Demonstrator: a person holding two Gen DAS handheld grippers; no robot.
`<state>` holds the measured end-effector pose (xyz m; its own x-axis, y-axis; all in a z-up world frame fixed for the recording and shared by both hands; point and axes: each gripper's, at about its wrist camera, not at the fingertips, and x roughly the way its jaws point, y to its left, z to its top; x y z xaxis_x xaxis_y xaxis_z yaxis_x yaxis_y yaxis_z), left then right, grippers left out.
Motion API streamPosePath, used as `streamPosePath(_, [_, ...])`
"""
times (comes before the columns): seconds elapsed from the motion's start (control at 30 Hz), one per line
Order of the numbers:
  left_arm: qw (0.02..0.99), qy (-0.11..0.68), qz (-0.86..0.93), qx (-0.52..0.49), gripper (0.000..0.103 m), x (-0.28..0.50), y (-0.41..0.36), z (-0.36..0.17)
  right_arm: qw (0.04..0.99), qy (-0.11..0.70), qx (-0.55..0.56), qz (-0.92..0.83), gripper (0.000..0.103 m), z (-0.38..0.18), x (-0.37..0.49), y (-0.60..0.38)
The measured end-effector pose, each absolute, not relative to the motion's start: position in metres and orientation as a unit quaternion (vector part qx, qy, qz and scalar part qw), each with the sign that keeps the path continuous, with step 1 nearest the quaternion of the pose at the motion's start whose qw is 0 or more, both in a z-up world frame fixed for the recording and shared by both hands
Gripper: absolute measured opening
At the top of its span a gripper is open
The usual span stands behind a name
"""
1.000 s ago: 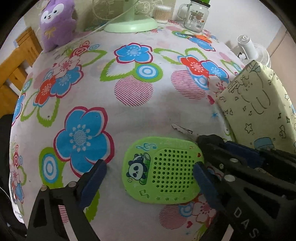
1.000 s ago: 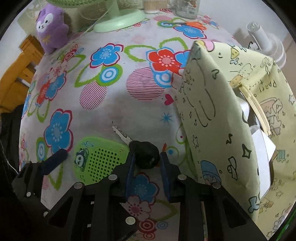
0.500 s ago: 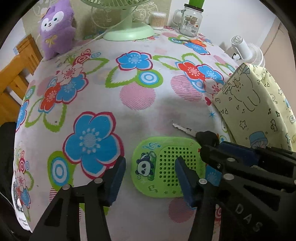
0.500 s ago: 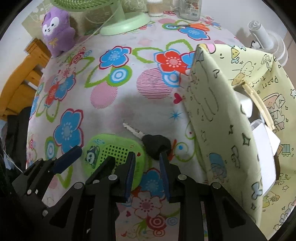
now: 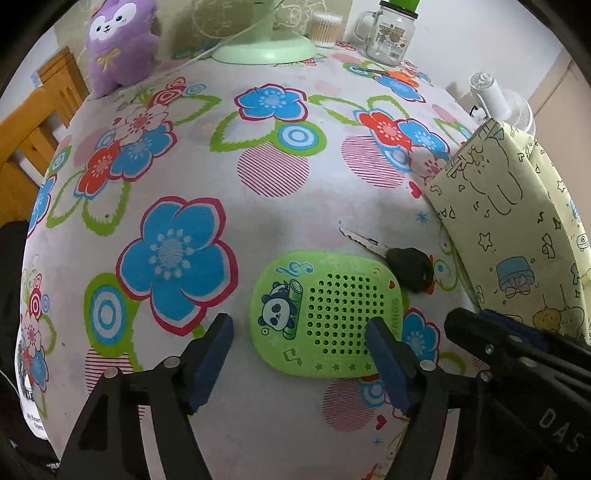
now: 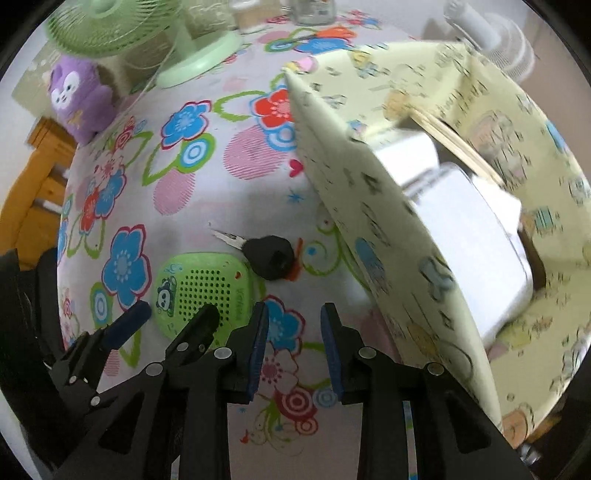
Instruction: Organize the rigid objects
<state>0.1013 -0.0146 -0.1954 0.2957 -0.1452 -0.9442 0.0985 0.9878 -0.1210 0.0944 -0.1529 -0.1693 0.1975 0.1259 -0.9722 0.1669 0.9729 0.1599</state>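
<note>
The left gripper hangs over the green panda case, which lies flat on the counter; its jaws have just been opening again after a brief narrowing, and they now straddle the near half of the case without the pads pressing it, so nothing is held. The right gripper, a second ago set around the black head of the key, has drawn back toward the near edge; its jaws stand at their narrowest with only tablecloth between them, and the key lies where it was, blade pointing far-left, head just beside the case's far-right corner. Neither rigid item has been lifted, then, and both probably await a fresh grasp before going into the yellow cartoon-print bag at the right, whose open mouth shows white items inside.

The counter wears a cloth printed with large blue and red flowers. At its far edge stand a purple plush toy, the pale green base of a fan, a glass jar mug and a tub of cotton swabs. A wooden chair sits at the left, a small white fan beyond the bag.
</note>
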Motion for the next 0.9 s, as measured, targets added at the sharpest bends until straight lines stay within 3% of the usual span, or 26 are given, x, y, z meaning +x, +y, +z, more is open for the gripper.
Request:
streamPosePath(0.43, [0.797, 0.594, -0.109, 0.006, 0.09, 0.104, -0.028, -0.198, 0.736, 0.636, 0.218, -0.076, 0.052, -0.17, 0.066, -0.186])
streamPosePath(0.67, [0.799, 0.592, -0.1, 0.036, 0.096, 0.108, -0.04, -0.203, 0.742, 0.627, 0.215, -0.1, 0.052, -0.174, 0.064, -0.194])
streamPosePath(0.9, [0.802, 0.586, -0.098, 0.065, 0.095, 0.108, -0.048, -0.206, 0.748, 0.626, 0.189, -0.114, 0.052, -0.178, 0.064, -0.193])
